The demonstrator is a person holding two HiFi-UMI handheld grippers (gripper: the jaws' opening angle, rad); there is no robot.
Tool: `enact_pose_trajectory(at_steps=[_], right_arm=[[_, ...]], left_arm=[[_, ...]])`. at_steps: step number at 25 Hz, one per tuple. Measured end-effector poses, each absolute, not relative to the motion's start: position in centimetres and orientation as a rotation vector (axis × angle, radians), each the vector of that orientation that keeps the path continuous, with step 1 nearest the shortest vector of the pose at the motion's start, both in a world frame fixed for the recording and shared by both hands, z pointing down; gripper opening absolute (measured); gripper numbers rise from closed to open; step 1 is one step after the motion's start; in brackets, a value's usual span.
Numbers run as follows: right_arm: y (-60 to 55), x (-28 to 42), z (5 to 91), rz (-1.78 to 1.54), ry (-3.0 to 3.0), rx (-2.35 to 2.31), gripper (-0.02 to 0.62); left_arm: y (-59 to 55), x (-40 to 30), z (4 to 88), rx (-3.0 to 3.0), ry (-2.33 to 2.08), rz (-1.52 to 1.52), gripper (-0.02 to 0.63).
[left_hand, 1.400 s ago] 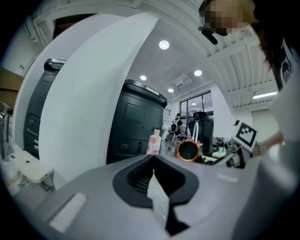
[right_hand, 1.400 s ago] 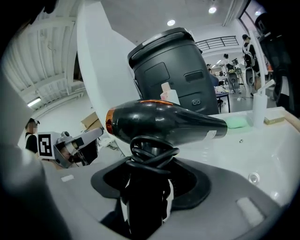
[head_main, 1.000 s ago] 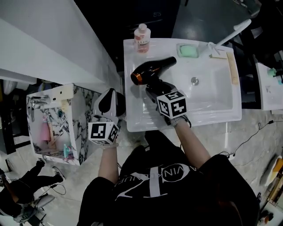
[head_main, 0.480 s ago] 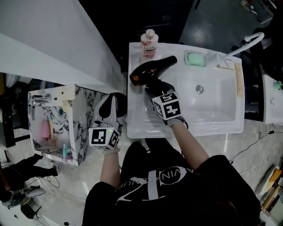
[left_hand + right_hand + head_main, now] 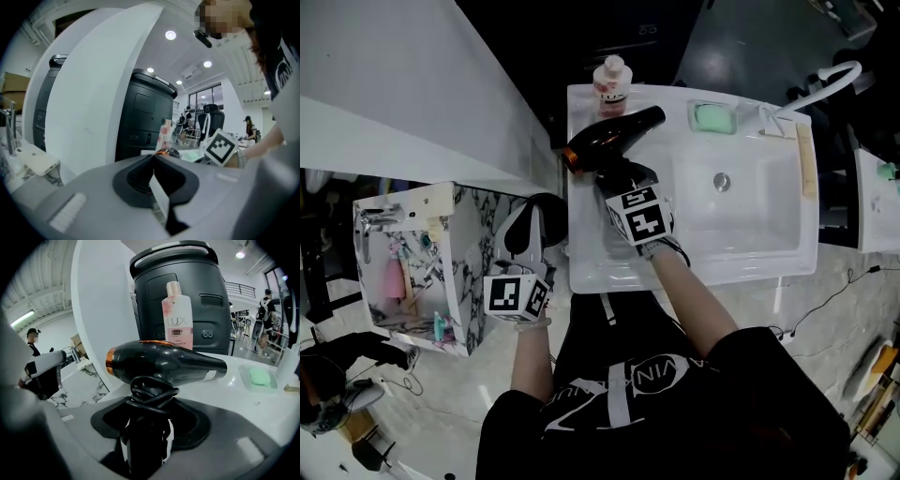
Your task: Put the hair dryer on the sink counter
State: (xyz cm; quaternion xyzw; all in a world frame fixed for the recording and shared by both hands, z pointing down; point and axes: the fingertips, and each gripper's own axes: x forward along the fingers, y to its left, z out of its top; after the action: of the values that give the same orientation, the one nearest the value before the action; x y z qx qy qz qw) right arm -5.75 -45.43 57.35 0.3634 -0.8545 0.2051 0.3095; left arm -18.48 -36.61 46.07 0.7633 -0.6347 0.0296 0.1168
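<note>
Hair dryer [image 5: 614, 139], black with a copper-coloured ring at its rear end, is over the left rear part of the white sink counter [image 5: 592, 255], its barrel lying level and slanting across; it sits just in front of a pink bottle [image 5: 611, 80] that stands upright at the counter's back edge; in the right gripper view its cord [image 5: 152, 394] is coiled round the handle.

Right gripper [image 5: 614, 178] has its jaws clamped on that handle, the cord bundled in with it, and the barrel crosses above them; whether the dryer touches the counter or hangs just above it cannot be told from these views.

To the right, the basin [image 5: 731, 206] is sunk into the counter; a green soap [image 5: 712, 117] lies in a dish at its rear rim.

Left gripper [image 5: 532, 211] is well off to the left, beside the counter and not over it; its jaws are closed with nothing between them.

As for progress, the dryer appears to have reached its place; what seems left is to set it down, open the jaws and draw the gripper away without the cord snagging.
</note>
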Motion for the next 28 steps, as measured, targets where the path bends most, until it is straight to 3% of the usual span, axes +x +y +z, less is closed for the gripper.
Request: enact_pose_trajectory(at_steps=[13, 20, 28], right_arm=[[-45.7, -7.3, 57.4, 0.629, -2.279, 0.948, 0.268], [-45.9, -7.9, 57.0, 0.737, -2.381, 0.876, 0.342], [-45.9, -7.3, 57.3, 0.600, -2.340, 0.869, 0.360]], left_arm=[[-35.6, -19.5, 46.0, 2.236, -1.834, 0.071, 0.000], [-35.3, -19.2, 46.0, 2.246, -1.816, 0.069, 0.000], [-34.9, -19.0, 46.3, 2.252, -1.798, 0.075, 0.000]])
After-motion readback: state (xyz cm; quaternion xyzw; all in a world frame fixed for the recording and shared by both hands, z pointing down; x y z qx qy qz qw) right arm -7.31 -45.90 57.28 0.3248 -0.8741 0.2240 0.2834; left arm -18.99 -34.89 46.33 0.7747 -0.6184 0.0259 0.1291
